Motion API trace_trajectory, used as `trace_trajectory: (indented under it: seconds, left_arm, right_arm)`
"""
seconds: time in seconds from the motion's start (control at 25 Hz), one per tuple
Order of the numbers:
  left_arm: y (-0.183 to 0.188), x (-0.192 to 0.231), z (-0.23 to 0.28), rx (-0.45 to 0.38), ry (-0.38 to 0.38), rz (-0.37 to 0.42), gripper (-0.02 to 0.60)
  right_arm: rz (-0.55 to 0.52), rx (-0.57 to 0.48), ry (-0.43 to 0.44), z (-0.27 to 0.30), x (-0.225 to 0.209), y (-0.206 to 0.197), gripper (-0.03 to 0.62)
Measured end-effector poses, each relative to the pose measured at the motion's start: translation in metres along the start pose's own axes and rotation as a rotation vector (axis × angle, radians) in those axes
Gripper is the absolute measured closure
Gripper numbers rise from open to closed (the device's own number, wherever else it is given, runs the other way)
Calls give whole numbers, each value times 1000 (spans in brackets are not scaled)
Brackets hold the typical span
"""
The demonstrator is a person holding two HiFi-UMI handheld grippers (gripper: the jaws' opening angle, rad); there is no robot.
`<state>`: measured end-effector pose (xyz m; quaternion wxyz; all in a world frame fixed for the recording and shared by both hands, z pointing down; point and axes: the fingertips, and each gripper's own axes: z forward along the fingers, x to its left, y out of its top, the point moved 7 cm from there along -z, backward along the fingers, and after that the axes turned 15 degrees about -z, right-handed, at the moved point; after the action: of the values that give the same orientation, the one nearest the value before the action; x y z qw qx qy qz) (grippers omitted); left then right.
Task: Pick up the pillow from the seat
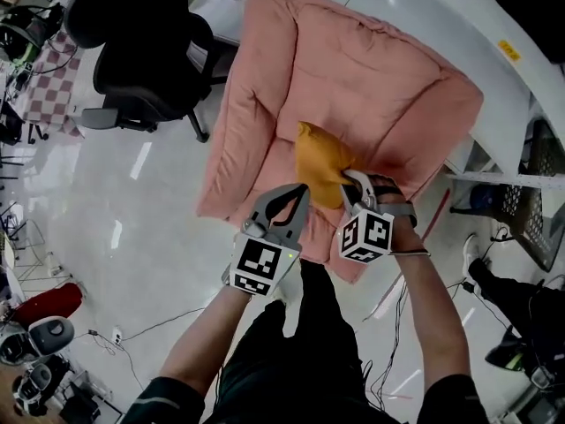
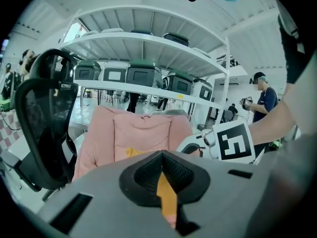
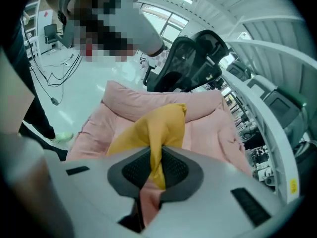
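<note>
Item: pillow (image 1: 320,162); mustard-yellow cloth, soft and small, bunched into a crumpled lump with one pointed corner standing up; folds run down toward the pinched end.

Location: at the front of the seat (image 1: 371,69), a pink padded armchair with thick quilted cushions and raised arms; the pillow's lower end is gathered up at the seat's front edge, between the two grippers; whether its body rests on the cushion or hangs just clear cannot be told.

Right gripper (image 1: 357,185): jaws closed on the pillow; in the right gripper view a twisted strip of yellow cloth passes between the black ribbed pads (image 3: 174,168) and fans out beyond them.

Left gripper (image 1: 296,197): just beside the pillow's left edge; jaws together at the tips; a sliver of yellow shows in the gap behind them; whether cloth is pinched there cannot be told.

Surroundings: black office chair (image 1: 150,69) left of the seat; glossy pale floor (image 1: 132,228).
</note>
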<state>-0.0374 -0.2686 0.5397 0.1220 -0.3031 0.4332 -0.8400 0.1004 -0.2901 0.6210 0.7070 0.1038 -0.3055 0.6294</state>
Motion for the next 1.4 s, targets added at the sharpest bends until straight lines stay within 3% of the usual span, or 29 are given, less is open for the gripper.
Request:
trace_trajectory:
  seconds: [0.2, 0.44, 0.8, 1.04, 1.4]
  left_arm:
    - [27, -13, -59, -51, 21, 19, 575]
    - [62, -32, -121, -104, 33, -11, 575]
    - [124, -67, -208, -249, 39, -16, 575]
    - [160, -89, -234, -350, 38, -7, 575]
    - [181, -109, -284, -436, 33, 16, 575]
  right_arm:
    - [19, 6, -117, -72, -24, 26, 559]
    - [17, 4, -235, -156, -50, 63, 557]
    - [62, -53, -407, -269, -89, 116, 556]
    - [60, -102, -532, -322, -114, 123, 550]
    - [83, -140, -626, -377, -114, 148, 551]
